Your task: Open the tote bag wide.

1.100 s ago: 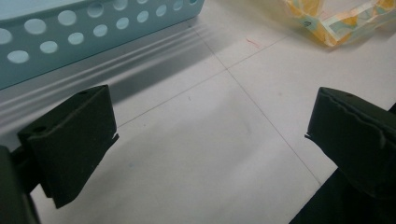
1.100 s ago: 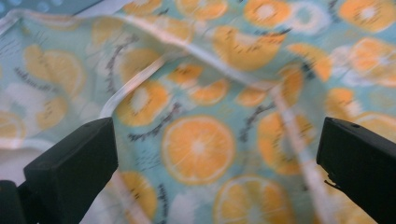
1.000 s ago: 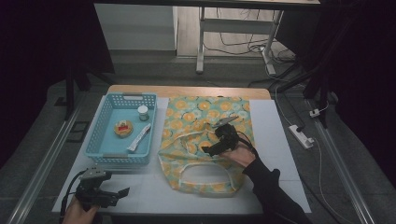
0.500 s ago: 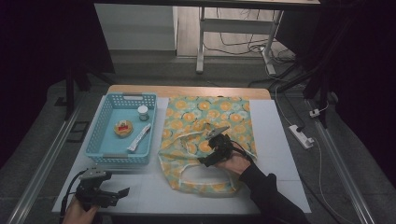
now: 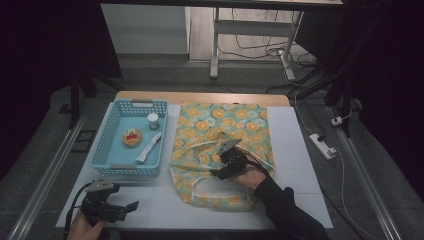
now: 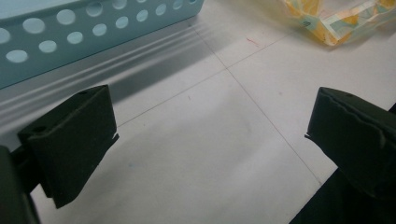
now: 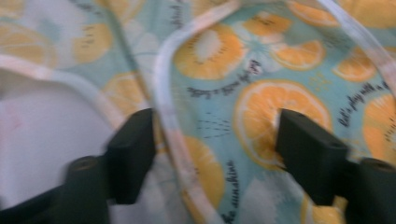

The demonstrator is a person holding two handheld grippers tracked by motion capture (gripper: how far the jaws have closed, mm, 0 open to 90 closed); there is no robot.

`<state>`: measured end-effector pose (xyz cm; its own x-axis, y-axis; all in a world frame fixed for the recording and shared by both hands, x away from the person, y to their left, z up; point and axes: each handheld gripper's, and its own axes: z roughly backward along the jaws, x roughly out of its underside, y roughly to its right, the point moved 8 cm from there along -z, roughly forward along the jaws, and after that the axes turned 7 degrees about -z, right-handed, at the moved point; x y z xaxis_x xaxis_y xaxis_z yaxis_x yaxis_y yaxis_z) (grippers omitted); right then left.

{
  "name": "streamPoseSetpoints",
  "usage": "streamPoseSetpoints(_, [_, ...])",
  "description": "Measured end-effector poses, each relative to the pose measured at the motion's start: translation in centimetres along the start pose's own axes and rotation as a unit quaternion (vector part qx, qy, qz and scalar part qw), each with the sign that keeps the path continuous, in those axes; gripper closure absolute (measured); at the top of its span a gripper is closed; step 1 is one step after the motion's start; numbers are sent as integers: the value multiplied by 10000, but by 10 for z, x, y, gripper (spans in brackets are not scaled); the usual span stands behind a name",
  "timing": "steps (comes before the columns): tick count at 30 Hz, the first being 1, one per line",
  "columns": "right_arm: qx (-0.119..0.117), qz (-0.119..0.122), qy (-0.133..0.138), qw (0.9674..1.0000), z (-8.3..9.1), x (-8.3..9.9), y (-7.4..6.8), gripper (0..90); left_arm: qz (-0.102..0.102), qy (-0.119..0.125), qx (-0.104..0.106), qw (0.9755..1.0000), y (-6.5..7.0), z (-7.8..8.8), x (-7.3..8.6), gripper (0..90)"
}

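High view: the right tongs point(image 5: 216, 173) sit low on the orange-print cloth bag point(image 5: 222, 127), near its open bottom end, where the pale handle point(image 5: 200, 156) loops across the fabric. The bag's long axis runs from 12 to 6 o'clock on the white bench point(image 5: 295, 130), and the handle strap lies just toward 11 o'clock from the tong tips. The right hand point(image 5: 251, 177) is plainly the nearer one; the left tongs point(image 5: 131, 205) rest well apart at the bench's 7 o'clock corner, just below the blue basket point(image 5: 114, 131).

Left gripper view: the left tongs point(image 6: 205, 135) stand wide apart over bare bench, nothing between them, with the basket wall point(image 6: 93, 32) at 11 o'clock and a corner of the bag point(image 6: 336, 23) at 1 o'clock.

Right gripper view: the right tongs point(image 7: 215, 140) have just been closing and remain partly apart, astride the cloth. The handle strap point(image 7: 168, 112) runs from 12 toward 6 o'clock, just inside the left jaw, with printed fabric spanning the gap. The pads do not yet appear to pinch it, so the grip likely turns on closing across that strap.
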<state>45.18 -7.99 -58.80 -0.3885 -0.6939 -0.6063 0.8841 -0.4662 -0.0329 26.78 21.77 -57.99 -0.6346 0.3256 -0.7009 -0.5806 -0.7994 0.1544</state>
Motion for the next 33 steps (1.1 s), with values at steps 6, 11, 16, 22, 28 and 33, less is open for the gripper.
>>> streamPoseSetpoints(6, [-204, 155, -19, 9997, 4, -1, -6, 635, 1, -1, 1, 10000, 0, 0, 0, 14])
streamPoseSetpoints(11, [-258, 208, -54, 9994, 5, -1, -5, 809, 4, -5, 0, 10000, 0, 0, 0, 14])
streamPoseSetpoints(16, [-367, 82, -72, 9993, 6, -1, -5, 883, 7, -1, 1, 10000, 0, 0, 0, 15])
streamPoseSetpoints(22, [-476, -66, 63, 9988, 11, -5, -4, 887, 8, -2, 2, 10000, 0, 0, 0, 15])
streamPoseSetpoints(28, [-459, -109, 245, 9986, 19, -11, -2, 898, 19, -3, 3, 10000, 0, 0, 0, 15])
streamPoseSetpoints(33, [-520, -188, 411, 9976, 27, -19, 1, 900, 29, 0, 5, 10000, 0, 0, 0, 15])
